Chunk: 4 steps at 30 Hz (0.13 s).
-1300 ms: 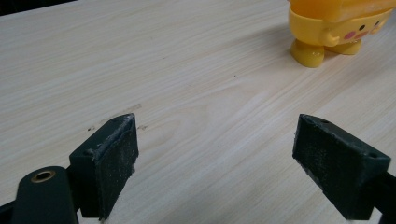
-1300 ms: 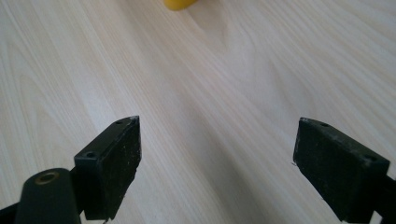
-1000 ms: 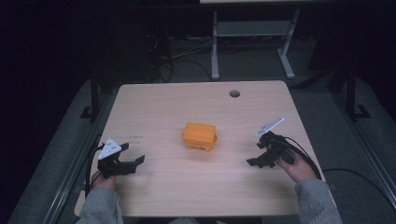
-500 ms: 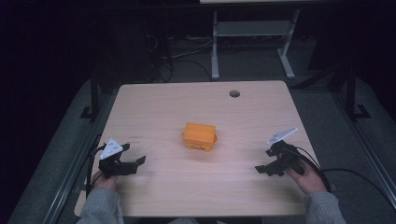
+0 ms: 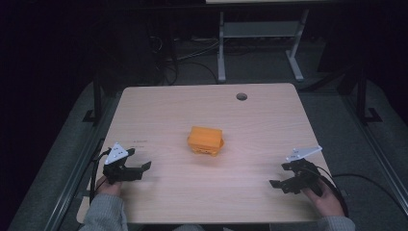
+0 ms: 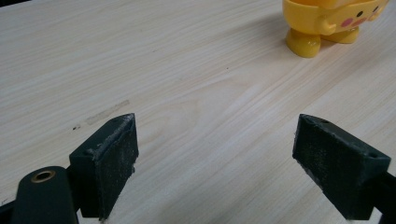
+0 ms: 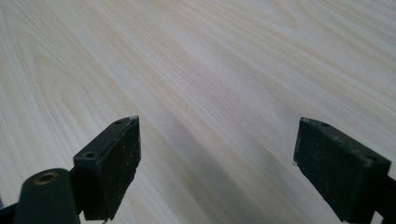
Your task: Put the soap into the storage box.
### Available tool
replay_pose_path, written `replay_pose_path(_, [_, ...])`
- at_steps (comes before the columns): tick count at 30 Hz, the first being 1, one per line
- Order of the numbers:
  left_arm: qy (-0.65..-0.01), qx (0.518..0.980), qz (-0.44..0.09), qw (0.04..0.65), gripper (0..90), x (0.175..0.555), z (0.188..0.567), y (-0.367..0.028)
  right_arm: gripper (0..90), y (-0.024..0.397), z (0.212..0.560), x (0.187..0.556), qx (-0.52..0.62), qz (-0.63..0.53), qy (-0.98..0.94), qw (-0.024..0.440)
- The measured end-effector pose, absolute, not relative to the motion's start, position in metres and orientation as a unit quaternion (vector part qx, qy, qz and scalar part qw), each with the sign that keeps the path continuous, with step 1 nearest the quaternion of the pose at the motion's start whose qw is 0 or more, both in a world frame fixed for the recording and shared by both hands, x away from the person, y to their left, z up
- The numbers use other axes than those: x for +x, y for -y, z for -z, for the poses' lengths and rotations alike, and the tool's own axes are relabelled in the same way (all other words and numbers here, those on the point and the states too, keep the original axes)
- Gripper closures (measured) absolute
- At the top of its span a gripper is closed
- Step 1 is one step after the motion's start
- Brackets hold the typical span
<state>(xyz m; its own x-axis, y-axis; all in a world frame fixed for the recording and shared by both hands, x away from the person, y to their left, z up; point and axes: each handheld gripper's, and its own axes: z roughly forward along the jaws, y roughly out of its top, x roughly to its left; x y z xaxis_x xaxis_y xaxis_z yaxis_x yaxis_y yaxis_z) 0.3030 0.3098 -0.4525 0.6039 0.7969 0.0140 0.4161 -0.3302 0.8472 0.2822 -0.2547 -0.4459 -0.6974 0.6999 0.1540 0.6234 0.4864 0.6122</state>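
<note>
Yellow toy figure [image 5: 206, 141] standing mid-bench [image 5: 159, 110], left gripper [image 5: 137, 169] near the front left corner, right gripper [image 5: 284, 175] front right, both jaws wide apart, empty.

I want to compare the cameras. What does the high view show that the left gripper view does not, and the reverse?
The high view alone gives the whole table with its round hole, both hands, the right gripper, and the floor with cables. The left gripper view alone gives close detail: the toy's pink cheeks and stubby feet, and a faint mark on the wood. Both share the orange-yellow toy, the wooden tabletop and the open left gripper.
</note>
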Motion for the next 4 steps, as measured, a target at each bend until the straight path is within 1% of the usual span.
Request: replay_pose_path(4, [-0.387, 0.784, -0.220, 0.432, 13.8, 0.3033, 0.4527, -0.3090, 14.1, 0.2589, 0.4474, 0.2704, 0.392, -0.338, -0.853, 0.068])
